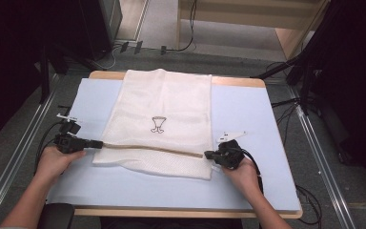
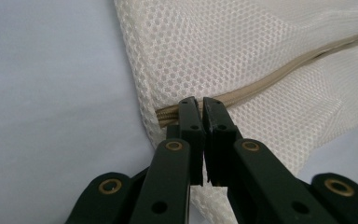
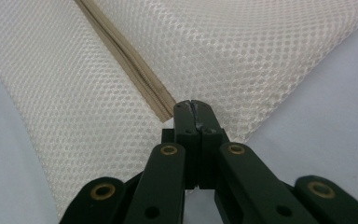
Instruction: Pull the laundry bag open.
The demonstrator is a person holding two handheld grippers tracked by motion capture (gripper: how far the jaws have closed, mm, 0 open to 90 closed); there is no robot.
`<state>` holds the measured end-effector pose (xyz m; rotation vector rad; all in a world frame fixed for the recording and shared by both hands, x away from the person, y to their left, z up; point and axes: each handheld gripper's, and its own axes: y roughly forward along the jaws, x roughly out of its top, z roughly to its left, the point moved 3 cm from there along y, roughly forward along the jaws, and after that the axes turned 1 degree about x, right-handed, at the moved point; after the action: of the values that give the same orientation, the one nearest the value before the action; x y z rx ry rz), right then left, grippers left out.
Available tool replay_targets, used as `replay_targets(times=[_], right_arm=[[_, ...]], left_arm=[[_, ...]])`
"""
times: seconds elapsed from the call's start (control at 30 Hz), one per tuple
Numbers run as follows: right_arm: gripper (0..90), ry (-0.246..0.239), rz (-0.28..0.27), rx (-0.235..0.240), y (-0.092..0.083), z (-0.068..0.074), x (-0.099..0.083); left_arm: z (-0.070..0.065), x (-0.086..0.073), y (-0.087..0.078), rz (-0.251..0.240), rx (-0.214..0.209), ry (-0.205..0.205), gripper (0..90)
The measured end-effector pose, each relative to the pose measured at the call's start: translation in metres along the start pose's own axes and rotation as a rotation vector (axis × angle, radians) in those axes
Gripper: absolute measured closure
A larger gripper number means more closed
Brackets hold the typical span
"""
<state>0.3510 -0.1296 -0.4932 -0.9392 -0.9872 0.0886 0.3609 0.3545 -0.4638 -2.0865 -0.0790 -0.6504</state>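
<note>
A white mesh bag [image 1: 157, 95] with a small dark print lies flat on the pale blue mat [image 1: 248, 109]. A beige zipper [image 1: 147, 148] runs across the bag near its front edge and looks zipped. My left gripper [image 1: 97, 143] sits at the zipper's left end, its jaws shut on that end [image 2: 199, 103]; whatever is between the tips is hidden. At the right end, my right gripper [image 1: 207, 154] is shut on the bag's edge where the zipper [image 3: 126, 53] stops [image 3: 192, 106]. The mesh [image 2: 223, 42] lies slightly bunched under the left jaws.
The mat covers a wooden table whose front edge [image 1: 171, 213] is near me. Metal rails [image 1: 9, 162] run along both sides on the floor. Cables [image 1: 286, 102] and dark stands are beyond the right corner. Bare mat lies on both sides of the bag.
</note>
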Motion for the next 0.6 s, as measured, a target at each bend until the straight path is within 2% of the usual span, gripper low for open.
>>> replay_targets(times=[0.13, 0.23, 0.3, 0.37, 0.4, 0.43, 0.47, 0.5, 0.53, 0.6], right_arm=[[90.0, 0.011, -0.003, -0.003, -0.001, -0.004, 0.000], [90.0, 0.025, -0.008, 0.012, 0.000, -0.006, 0.001], [88.9, 0.039, -0.004, 0.025, -0.002, -0.007, 0.003], [86.4, 0.035, -0.018, 0.029, -0.004, -0.008, 0.004], [85.1, 0.039, -0.031, 0.029, -0.007, -0.008, 0.005], [84.7, 0.031, -0.050, 0.026, -0.009, -0.009, 0.007], [83.1, 0.026, -0.067, 0.018, -0.014, -0.011, 0.009], [83.1, 0.026, -0.067, 0.018, -0.014, -0.011, 0.009], [80.6, 0.028, -0.086, 0.006, -0.020, -0.013, 0.010], [76.8, 0.025, -0.100, -0.005, -0.024, -0.017, 0.010]], left_arm=[[-0.005, -0.008, -0.004, 0.001, -0.010, 0.001, 88.5], [-0.007, -0.014, -0.006, 0.000, -0.013, 0.001, 88.4], [-0.009, -0.015, -0.007, -0.022, -0.008, 0.023, 87.0], [-0.010, -0.015, -0.007, -0.029, -0.008, 0.034, 80.1], [-0.010, -0.015, -0.008, -0.038, -0.006, 0.040, 80.1], [-0.010, -0.014, -0.008, -0.048, -0.002, 0.044, 76.1], [-0.010, -0.014, -0.009, -0.059, 0.003, 0.050, 67.2], [-0.010, -0.013, -0.009, -0.067, 0.008, 0.056, 67.2], [-0.010, -0.012, -0.009, -0.079, 0.012, 0.058, 60.9], [-0.010, -0.011, -0.010, -0.109, 0.051, 0.086, 53.0]])
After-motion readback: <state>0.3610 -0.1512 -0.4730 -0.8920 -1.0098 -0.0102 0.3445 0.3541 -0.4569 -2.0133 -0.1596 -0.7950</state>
